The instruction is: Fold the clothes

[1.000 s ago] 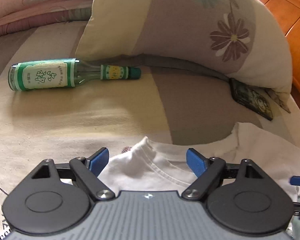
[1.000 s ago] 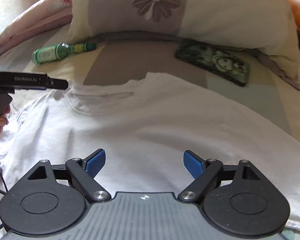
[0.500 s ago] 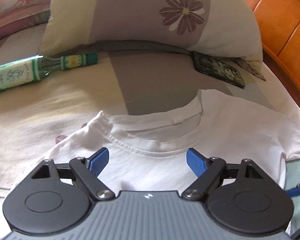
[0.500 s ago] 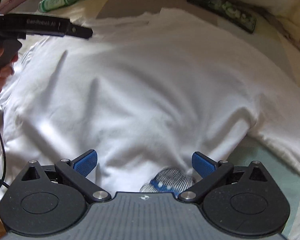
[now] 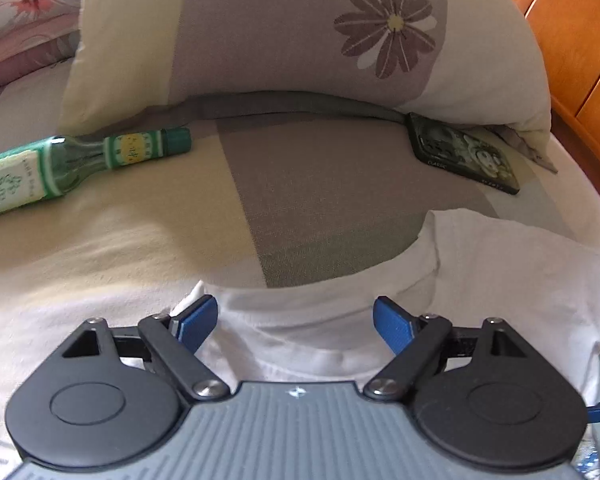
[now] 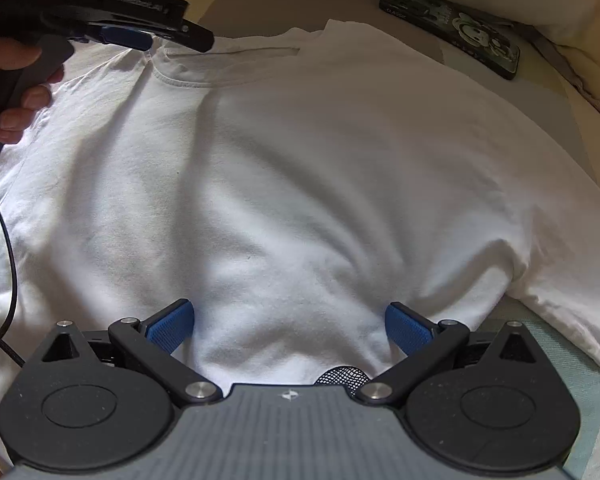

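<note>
Bed with a patterned cover of cream and grey patches, on which we take the white T-shirt as our landmark: it lies spread flat, front up, its neckline toward the pillows, a layout we judge fit for a first fold. Beyond the shirt's neckline a large flowered pillow leans against an orange wooden headboard, which marks this as a bedroom. Further left of the shirt a pink flowered quilt is bunched.

Beyond the shirt's left shoulder a green glass bottle lies on its side; beyond its right shoulder a dark phone rests half under the pillow. Both are apart from the cloth and, we judge, out of the way of folding.

The left gripper hangs over the collar, jaws apart and holding nothing; a hand grasps its handle. The right gripper hovers over the lower hem, jaws spread wide, cloth below them but none pinched. We read the pair as placed at opposite ends of the shirt's midline, ready to take hold. A small dark mesh patch peeks out at the hem; we cannot identify it.
</note>
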### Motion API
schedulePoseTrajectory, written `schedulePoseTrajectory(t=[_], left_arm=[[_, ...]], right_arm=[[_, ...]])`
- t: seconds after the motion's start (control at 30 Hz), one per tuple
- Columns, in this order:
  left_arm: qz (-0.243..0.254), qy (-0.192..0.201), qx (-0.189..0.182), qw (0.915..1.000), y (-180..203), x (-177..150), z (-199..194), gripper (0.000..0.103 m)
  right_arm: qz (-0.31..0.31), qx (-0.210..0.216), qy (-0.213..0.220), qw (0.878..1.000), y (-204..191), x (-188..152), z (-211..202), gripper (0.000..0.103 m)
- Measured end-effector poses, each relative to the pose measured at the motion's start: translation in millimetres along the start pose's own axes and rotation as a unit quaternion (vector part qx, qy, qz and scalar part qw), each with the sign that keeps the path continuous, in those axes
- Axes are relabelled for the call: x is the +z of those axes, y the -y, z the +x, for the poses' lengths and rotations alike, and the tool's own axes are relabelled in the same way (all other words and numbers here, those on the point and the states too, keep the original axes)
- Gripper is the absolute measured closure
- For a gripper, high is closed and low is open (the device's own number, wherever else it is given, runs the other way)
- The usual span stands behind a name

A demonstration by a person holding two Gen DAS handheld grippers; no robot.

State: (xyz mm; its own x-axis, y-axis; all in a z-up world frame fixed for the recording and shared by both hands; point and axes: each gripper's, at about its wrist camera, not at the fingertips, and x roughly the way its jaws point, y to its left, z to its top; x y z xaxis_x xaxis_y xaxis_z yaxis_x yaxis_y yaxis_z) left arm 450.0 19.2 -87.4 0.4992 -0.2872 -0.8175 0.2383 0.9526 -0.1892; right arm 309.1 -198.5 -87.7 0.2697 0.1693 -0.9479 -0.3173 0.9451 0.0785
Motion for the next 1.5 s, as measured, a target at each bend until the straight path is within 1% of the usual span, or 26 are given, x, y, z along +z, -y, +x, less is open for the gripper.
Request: schedulePoseTrajectory(t=[0.13,0.23,0.27,0.33,0.43,0.5,0.57,0.7,0.8,0.87,0.93,1.03,1.13,1.27,1.37,1.43,1.5], left_arm=[[-0.041,-0.017,-0.007,0.9990,-2.2,-39.3,-41.1,0.018],[-0.078,-0.043,0.004,0.9960,-6.2,-73.7,-55.2,0.018],[-0.089,-0.043,0.006,0.9951,-8.1,-78.4,-56.1,0.018],[-0.108,-0.039,0.010,0.9934,-11.9,-84.8,-57.6,0.018],[-0.137,-0.032,0.017,0.9899,-17.7,-94.3,-59.7,0.018],[-0.151,-0.016,0.009,0.9884,-18.7,-95.6,-68.0,0.018],[-0.156,-0.007,0.009,0.9877,-20.6,-100.0,-77.6,0.018],[-0.167,0.006,0.032,0.9854,-37.3,-119.9,-103.1,0.018],[-0.185,0.016,0.070,0.9802,-62.3,-140.4,-124.2,0.018],[-0.208,0.016,0.097,0.9731,-83.4,-157.9,-139.0,0.018],[-0.237,0.016,0.126,0.9632,-105.7,-177.7,-154.8,0.018],[-0.268,0.027,0.153,0.9508,-128.4,-200.2,-178.3,0.018],[-0.297,0.047,0.178,0.9370,-148.4,-218.9,-201.1,0.018],[-0.328,0.076,0.214,0.9168,-181.2,-234.5,-221.9,0.018],[-0.325,0.093,0.253,0.9065,-211.0,-240.8,-230.0,0.018],[-0.328,0.089,0.279,0.8981,-231.7,-247.8,-230.6,0.018],[-0.335,0.080,0.285,0.8946,-247.8,-258.2,-228.7,0.018]], right_arm=[[0.003,-0.002,-0.002,1.000,-0.5,3.3,0.7,0.000],[0.001,-0.006,0.000,1.000,-2.6,2.5,2.0,0.000],[-0.002,-0.008,0.000,1.000,-4.8,3.8,4.5,0.000],[-0.004,-0.010,-0.001,1.000,-5.6,5.3,6.3,0.000],[-0.009,-0.007,-0.014,1.000,-3.4,11.4,7.0,0.000],[-0.007,-0.001,-0.023,1.000,-2.0,15.1,5.6,0.000],[-0.007,0.008,-0.023,1.000,-2.9,18.7,1.4,0.000],[-0.021,0.022,-0.008,1.000,-14.0,31.6,-7.3,0.000],[-0.040,0.024,0.003,0.999,-32.3,46.2,-9.2,0.000],[-0.054,0.039,0.009,0.998,-49.0,57.0,-9.2,0.000],[-0.068,0.058,0.014,0.996,-68.3,68.5,-8.3,0.000],[-0.108,0.083,0.021,0.990,-104.8,85.5,-5.6,0.000],[-0.161,0.109,0.028,0.980,-146.6,97.6,-3.8,0.000],[-0.233,0.144,0.035,0.961,-199.4,105.8,-4.0,0.000],[-0.272,0.159,0.039,0.948,-227.5,105.2,-1.9,0.000],[-0.290,0.169,0.037,0.941,-242.3,104.5,0.7,0.000],[-0.297,0.179,0.028,0.937,-253.3,103.1,5.8,0.000]])
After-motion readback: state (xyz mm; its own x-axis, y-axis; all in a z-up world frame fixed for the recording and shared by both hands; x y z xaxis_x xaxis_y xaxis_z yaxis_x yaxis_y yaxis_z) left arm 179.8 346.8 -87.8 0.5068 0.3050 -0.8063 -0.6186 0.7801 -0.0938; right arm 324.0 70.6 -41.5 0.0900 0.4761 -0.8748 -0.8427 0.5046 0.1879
